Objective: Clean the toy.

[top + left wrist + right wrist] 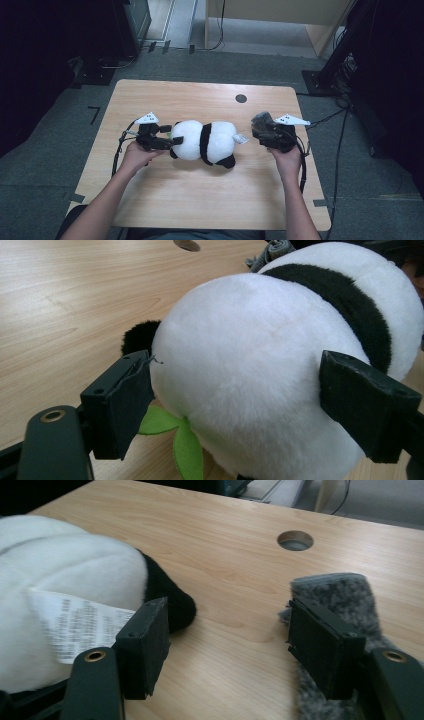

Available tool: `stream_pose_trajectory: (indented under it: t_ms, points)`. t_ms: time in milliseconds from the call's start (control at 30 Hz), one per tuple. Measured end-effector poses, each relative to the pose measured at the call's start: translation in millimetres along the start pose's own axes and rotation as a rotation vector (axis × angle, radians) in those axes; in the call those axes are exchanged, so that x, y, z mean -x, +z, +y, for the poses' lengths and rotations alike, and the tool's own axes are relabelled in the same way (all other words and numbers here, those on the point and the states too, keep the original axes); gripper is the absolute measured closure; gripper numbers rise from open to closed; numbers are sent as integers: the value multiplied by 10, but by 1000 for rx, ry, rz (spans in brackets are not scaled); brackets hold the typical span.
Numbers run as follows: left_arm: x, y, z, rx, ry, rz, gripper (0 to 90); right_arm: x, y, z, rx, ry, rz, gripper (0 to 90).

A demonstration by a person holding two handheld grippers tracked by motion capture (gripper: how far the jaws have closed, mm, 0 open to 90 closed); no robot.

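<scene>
Seemingly mid-task: the plush panda (206, 142) lies on the bench (200, 200) with its head between the open left tongs (235, 405), ungripped; the right tongs (240, 645) gape empty beside its rear, grey cloth (335, 592) alongside.

A round hole (241, 98) is seen near the far edge of the wooden table (200, 195); cables (220, 30) are laid across the grey floor (45, 170) beyond.
</scene>
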State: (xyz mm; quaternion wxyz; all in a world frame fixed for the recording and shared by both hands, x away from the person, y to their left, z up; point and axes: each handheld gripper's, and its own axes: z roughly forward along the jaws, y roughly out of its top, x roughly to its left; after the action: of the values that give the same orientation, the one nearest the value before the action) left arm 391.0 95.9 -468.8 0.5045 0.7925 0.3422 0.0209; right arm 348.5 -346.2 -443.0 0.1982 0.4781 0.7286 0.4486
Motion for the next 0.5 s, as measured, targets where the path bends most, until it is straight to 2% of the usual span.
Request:
stream_pose_trajectory:
  t_ms: [100, 200, 267, 300, 433, 500]
  points:
    - [4, 8, -9, -7, 3, 6, 142, 90, 38, -32, -8, -14, 7, 389]
    - [-3, 16, -34, -13, -6, -2, 139, 214, 86, -62, -15, -35, -48, 389]
    - [-6, 21, -39, -28, -29, -1, 133, 324, 136, -94, -26, -17, -90, 389]
    - [-9, 21, -40, -33, -33, 2, 130, 348, 148, -101, -29, -12, -96, 389]
    - [-4, 21, -42, -25, -16, 3, 130, 532, 262, -176, -63, -1, -156, 391]
    - [-5, 20, -45, -25, -19, 2, 131, 612, 308, -207, -80, 5, -172, 401]
